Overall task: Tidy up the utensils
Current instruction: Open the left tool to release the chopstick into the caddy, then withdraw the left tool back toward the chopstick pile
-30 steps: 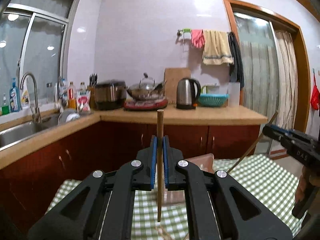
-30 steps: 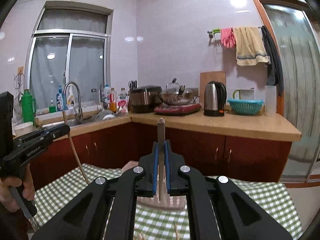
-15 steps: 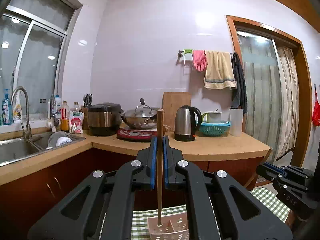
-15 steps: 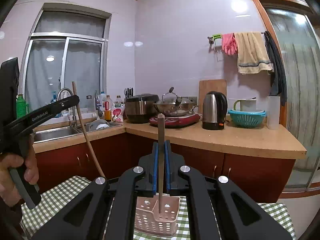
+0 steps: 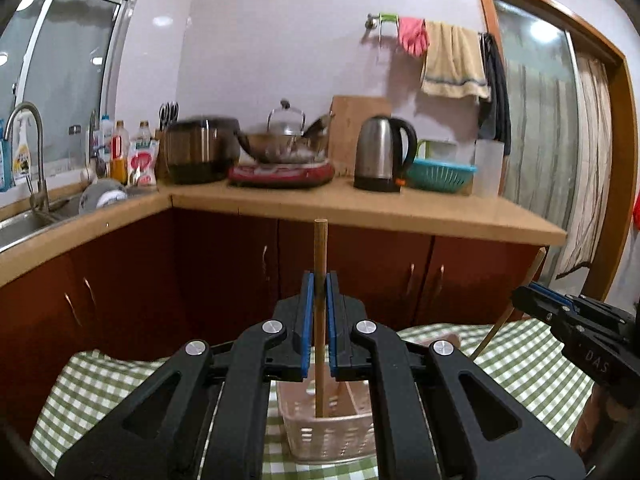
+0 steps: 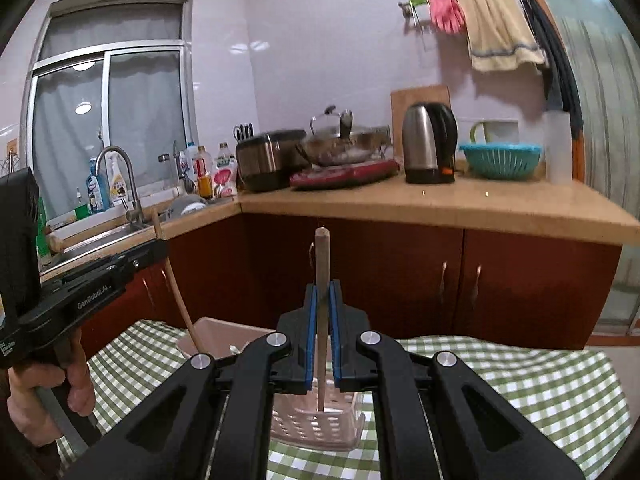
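Left gripper (image 5: 319,292) pinches a chopstick (image 5: 320,248) upright – its lower end in the basket (image 5: 328,436) below. Right gripper (image 6: 322,300) likewise clamps another chopstick (image 6: 322,256).

The wooden stick (image 5: 320,308) looks matt and smooth between blue rubbery pads (image 5: 307,320) on matt black plastic. At 6 o'clock the pale pink basket (image 5: 328,434) is perforated, slightly glossy plastic on checked cloth (image 5: 520,364). At 12 o'clock the kettle (image 5: 380,156) is brushed metal; the desk (image 5: 360,206) is satin wood.
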The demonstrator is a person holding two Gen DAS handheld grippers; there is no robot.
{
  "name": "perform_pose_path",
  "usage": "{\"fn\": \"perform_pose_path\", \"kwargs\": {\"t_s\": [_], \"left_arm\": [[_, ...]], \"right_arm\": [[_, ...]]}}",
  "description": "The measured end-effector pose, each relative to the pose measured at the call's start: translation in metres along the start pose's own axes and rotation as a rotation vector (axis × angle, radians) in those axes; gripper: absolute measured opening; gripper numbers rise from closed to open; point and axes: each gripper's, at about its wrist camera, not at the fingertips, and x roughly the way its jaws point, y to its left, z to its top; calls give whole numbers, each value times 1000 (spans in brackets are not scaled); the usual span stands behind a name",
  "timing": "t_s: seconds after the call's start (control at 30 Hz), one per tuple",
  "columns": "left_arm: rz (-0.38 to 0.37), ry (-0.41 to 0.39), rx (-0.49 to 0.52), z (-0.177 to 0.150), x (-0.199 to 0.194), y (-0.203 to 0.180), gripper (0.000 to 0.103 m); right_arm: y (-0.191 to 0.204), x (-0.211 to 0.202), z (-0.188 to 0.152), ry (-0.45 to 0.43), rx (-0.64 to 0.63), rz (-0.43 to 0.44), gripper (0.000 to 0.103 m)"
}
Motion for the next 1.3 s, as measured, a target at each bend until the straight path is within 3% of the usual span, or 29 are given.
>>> {"fn": "perform_pose_path", "kwargs": {"t_s": [0.13,0.23,0.27,0.3,0.37,0.5,0.57,0.73,1.03,1.3], "left_arm": [[4,25,0,-9,5,4,9],[13,32,-1,-14,6,7,24],[17,34,-5,-14,6,8,36],[23,30,-12,-15,5,10,47],[35,21,-20,-15,2,13,58],[63,23,-18,-17,-5,19,69],[70,30,-21,-18,-8,21,71],[88,24,-11,-23,-28,25,78],[118,24,45,-46,-69,26,83],[125,103,24,-103,-108,38,83]], "right_arm": [[-1,5,-2,13,-5,-8,7],[-3,5,1,7,-9,-24,7],[-4,5,2,6,-7,-26,9],[-4,5,2,9,-6,-25,13],[-5,3,2,6,-6,-35,37],[-7,-3,3,-8,-13,-61,50],[-9,-8,5,-10,-12,-74,57],[-13,-25,3,-14,-17,-113,64],[-15,-66,-15,-4,-5,-143,66],[1,-104,-65,32,-35,-129,64]]}}
